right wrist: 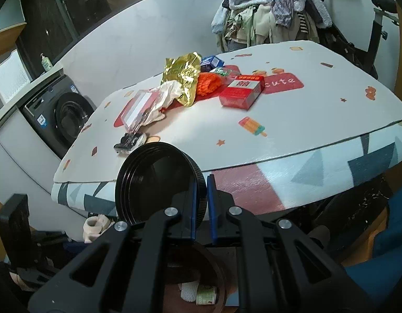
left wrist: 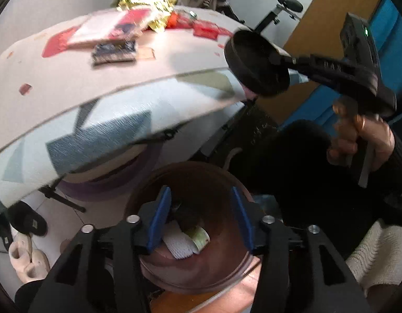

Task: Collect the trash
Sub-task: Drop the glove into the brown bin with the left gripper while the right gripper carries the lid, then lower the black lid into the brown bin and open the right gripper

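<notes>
Left gripper (left wrist: 201, 219) points steeply down over the round brown bin (left wrist: 148, 268), blue pads spread about halfway, nothing between them. No earlier frame, so only the pose counts here. Directly under the fingers, inside the bin: a white mesh foam sleeve (left wrist: 178, 246) and a small pale green-printed paper cup (left wrist: 199, 237) lying on its side, touching each other.

Right gripper (right wrist: 201, 208) is tilted down less steeply, pads nearly closed, pinching the ribbed rim of a round black plastic lid (right wrist: 156, 182). The lid stands on edge to the left of the fingers, inner face toward the camera.

View differences:
- Left wrist view shows the person's right hand (left wrist: 357, 135) wrapped on the right gripper's handle, dark sleeve behind it, lid held off the table's edge, up and right of the left fingers. Table is motion-blurred there.
- Right wrist view shows the tabletop sharply, beyond the lid: small black wrapper (right wrist: 129, 142) nearest, clear plastic packet (right wrist: 141, 109), crumpled gold foil bag (right wrist: 184, 78), orange mesh netting (right wrist: 210, 84), red carton (right wrist: 240, 91), blue box (right wrist: 211, 62) farthest.
- Right wrist view also catches the bin below its fingers, same trash inside.
- Slippers (left wrist: 28, 258) on the floor, left of the left gripper.
</notes>
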A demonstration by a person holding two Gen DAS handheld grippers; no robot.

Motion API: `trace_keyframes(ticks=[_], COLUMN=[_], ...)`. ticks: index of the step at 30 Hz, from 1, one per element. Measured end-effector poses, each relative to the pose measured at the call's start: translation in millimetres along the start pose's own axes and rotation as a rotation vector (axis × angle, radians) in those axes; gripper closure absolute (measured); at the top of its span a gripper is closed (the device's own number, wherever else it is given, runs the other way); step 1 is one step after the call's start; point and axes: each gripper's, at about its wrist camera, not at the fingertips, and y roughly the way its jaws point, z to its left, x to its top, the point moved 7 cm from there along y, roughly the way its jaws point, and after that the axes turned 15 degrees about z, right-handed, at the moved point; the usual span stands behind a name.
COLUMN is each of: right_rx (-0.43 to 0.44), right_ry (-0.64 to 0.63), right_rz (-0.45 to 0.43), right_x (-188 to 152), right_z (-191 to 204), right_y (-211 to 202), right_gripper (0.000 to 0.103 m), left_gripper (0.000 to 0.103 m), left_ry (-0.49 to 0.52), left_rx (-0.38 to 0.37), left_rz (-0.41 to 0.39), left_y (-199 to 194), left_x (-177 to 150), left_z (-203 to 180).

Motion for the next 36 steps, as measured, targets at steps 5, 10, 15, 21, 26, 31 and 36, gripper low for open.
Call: trace_keyframes(ticks=[5, 10, 15, 21, 26, 31, 36], right_rx=[0.002, -0.002, 0.008, -0.041, -0.068, -0.049, -0.035], right_ry=[-0.041, -0.11, -0.182, -0.307, -0.35, -0.364, -0.359], right_rz=[0.028, 0.109, 0.213, 0.331, 0.41, 0.416, 0.422], right_x=[-4.6, -19.1, -41.7, -73.3, -87.3, -90.1, -90.5], right_z=[13.2, 34.1, 56.2, 78.0, 81.3, 85.6, 84.7], right_y=[7.9, 26.1, 49.1, 81.6, 102.5, 102.5, 101.7], right_gripper=[0.091, 0.091, 0.091, 0.091, 0.091, 0.091, 0.091], left_gripper=[0.03, 0.011, 0.007, 0.006, 0.006, 0.006, 0.006], left_ry=[-0.017, -0.063, -0.123, -0.208, -0.238, -0.246, -0.25], left_rx=[0.123, 0.23, 0.316, 0.353, 0.347, 0.344, 0.341], left_rz=[-0.138, -0.3, -0.385, -0.399, -0.389, -0.383, -0.381], left_y=[-35.6, -81.9, -104.9, -112.5, -109.5, -108.0, -107.2], left_x=[7.2, 4.0, -13.5, -26.7, -29.5, -31.3, -31.7], left_z=[14.2, 29.6, 43.0, 58.5, 64.6, 67.6, 68.6])
